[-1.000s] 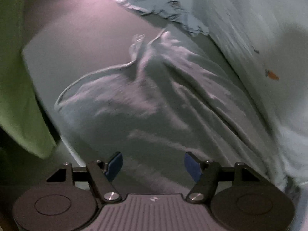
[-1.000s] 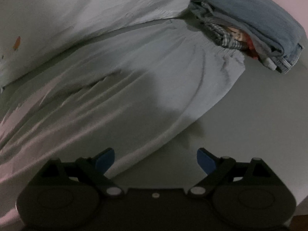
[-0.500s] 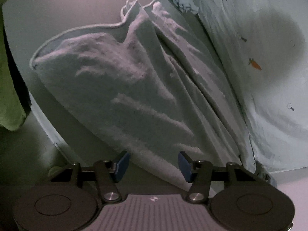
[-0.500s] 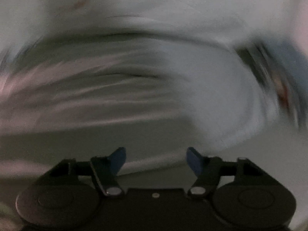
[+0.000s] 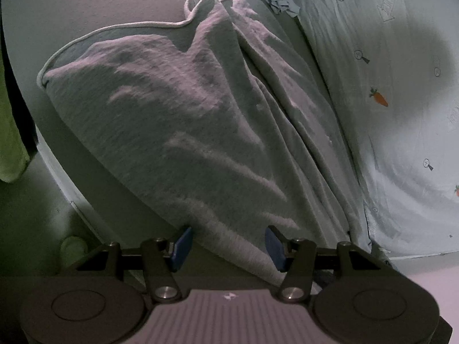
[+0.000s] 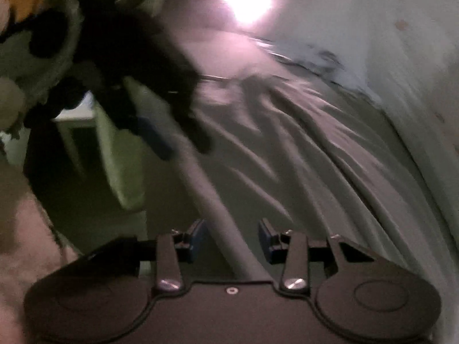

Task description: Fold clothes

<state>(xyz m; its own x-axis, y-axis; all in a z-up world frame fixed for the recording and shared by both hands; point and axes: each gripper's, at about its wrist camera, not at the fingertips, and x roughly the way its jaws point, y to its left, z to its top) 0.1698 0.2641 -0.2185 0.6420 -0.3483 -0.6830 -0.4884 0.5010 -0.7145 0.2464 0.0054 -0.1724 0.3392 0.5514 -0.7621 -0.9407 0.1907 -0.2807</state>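
Left wrist view: left tongs [image 5: 226,243] half open over the pale garment's [image 5: 200,132] near hem, unclamped; right tongs [image 6: 231,239], just narrowing, straddle the edge without pinching — grab both corners evenly before folding.

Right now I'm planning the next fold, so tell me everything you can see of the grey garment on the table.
The grey garment looks like soft, slightly fuzzy knit with a corded hem around its far edge. It lies spread on the table, rumpled into long ridges, its right side against the patterned sheet. Its near edge sits between the left tool's open fingers, ungripped.
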